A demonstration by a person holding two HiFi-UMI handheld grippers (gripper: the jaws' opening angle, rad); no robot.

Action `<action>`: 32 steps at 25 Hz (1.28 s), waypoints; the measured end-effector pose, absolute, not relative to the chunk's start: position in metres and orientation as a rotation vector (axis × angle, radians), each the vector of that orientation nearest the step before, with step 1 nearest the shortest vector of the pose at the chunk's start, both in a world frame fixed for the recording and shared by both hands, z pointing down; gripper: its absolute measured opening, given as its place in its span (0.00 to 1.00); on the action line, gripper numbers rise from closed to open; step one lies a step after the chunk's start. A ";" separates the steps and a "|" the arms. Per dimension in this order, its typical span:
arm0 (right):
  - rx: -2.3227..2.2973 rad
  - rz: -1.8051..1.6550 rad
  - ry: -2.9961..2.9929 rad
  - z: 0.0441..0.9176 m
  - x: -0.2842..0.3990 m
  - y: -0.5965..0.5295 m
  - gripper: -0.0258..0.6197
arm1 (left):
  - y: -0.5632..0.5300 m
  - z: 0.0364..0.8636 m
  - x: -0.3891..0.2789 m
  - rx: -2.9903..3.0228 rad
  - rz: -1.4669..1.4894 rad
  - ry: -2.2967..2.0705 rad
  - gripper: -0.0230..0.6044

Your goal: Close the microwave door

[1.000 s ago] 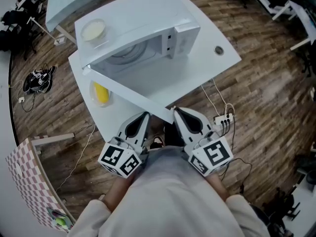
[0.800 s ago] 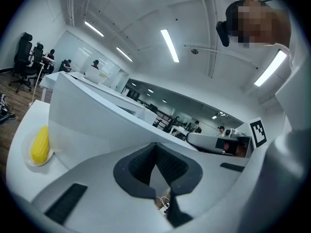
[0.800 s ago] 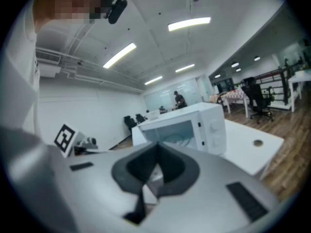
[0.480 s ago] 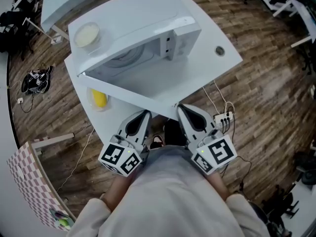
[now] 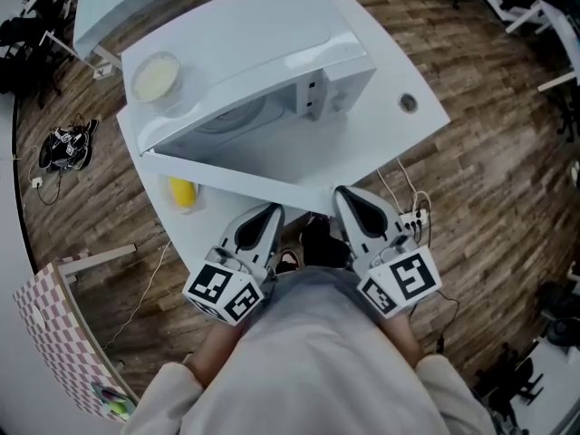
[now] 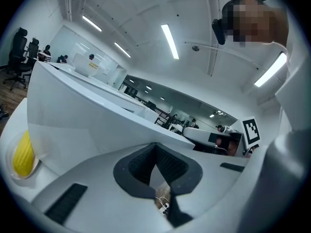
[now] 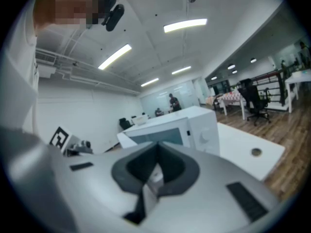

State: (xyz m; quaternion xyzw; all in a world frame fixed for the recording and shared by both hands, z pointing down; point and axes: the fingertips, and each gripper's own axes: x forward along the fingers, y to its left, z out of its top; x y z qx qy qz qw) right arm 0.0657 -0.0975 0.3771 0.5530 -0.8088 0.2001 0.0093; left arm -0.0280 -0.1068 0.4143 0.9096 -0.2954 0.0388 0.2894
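A white microwave [image 5: 272, 34] stands on a white table [image 5: 399, 75], its door [image 5: 245, 166] swung open toward me with the free edge near my grippers. In the right gripper view the microwave [image 7: 206, 127] and the door's window [image 7: 150, 137] lie just ahead. My left gripper [image 5: 270, 210] is shut and empty, just short of the door's outer face [image 6: 97, 125]. My right gripper [image 5: 343, 193] is also shut and empty, its tip at the door's free end; I cannot tell whether it touches.
A shallow bowl [image 5: 156, 78] sits on the microwave's top. A yellow object [image 5: 181, 190] lies on the table behind the open door, also seen as the yellow object [image 6: 22, 154]. A cable hole [image 5: 408, 103] marks the table's right part. A power strip [image 5: 412, 220] and cables lie on the wood floor.
The door has swung a little closer to the microwave front. Both grippers have shifted slightly right and forward with it, still shut.
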 end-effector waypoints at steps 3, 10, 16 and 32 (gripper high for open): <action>1.726 0.628 -2.530 0.377 0.071 -0.106 0.07 | -0.113 0.415 -0.024 2.428 0.101 -0.783 0.06; 1.704 0.632 -2.536 0.378 0.078 -0.123 0.07 | -0.125 0.415 -0.017 2.411 0.097 -0.793 0.06; 1.676 0.634 -2.562 0.377 0.082 -0.133 0.07 | -0.132 0.415 -0.013 2.405 0.095 -0.812 0.06; 1.506 0.609 -2.657 0.380 0.088 -0.160 0.07 | -0.150 0.417 -0.006 2.377 0.100 -0.948 0.06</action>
